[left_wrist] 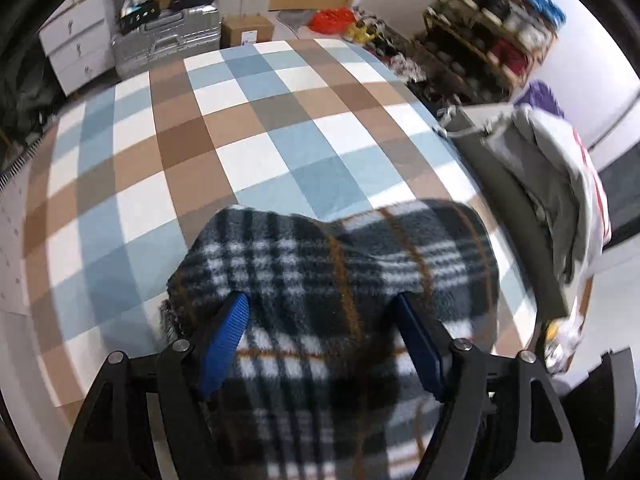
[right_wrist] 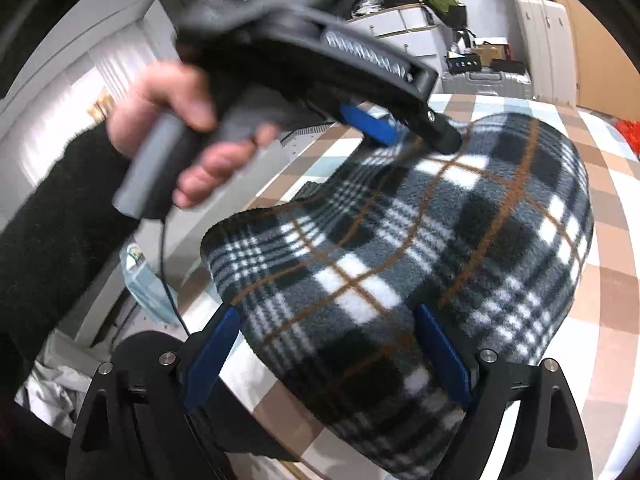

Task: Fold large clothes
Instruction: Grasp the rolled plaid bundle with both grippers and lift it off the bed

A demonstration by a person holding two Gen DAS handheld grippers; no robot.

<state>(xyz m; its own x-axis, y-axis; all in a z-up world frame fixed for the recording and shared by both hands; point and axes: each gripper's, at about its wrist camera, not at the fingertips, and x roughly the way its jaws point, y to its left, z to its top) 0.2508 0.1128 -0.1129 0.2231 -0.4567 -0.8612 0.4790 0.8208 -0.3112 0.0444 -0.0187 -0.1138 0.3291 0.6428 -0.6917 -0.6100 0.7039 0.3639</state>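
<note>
A folded plaid fleece (left_wrist: 340,264), black, white and grey with thin orange lines, lies on the table's checked blue, brown and white cloth (left_wrist: 200,140). My left gripper (left_wrist: 324,308) hangs over the fleece's near part, open, blue pads wide apart and not pressing the fabric. In the right wrist view the same fleece (right_wrist: 420,248) spreads across the checked cloth (right_wrist: 616,280). My right gripper (right_wrist: 328,324) stands open over its near edge, the fabric lying below the gap. The left gripper (right_wrist: 408,132) shows there too, held in a hand (right_wrist: 172,120) above the fleece's far left edge.
A grey bag with light clothes draped over it (left_wrist: 560,184) stands off the table's right edge. Behind the table are a silver suitcase (left_wrist: 168,40), white drawers (left_wrist: 76,48), a cardboard box (left_wrist: 246,30) and a shoe rack (left_wrist: 492,32). A black sleeve (right_wrist: 52,240) fills the left.
</note>
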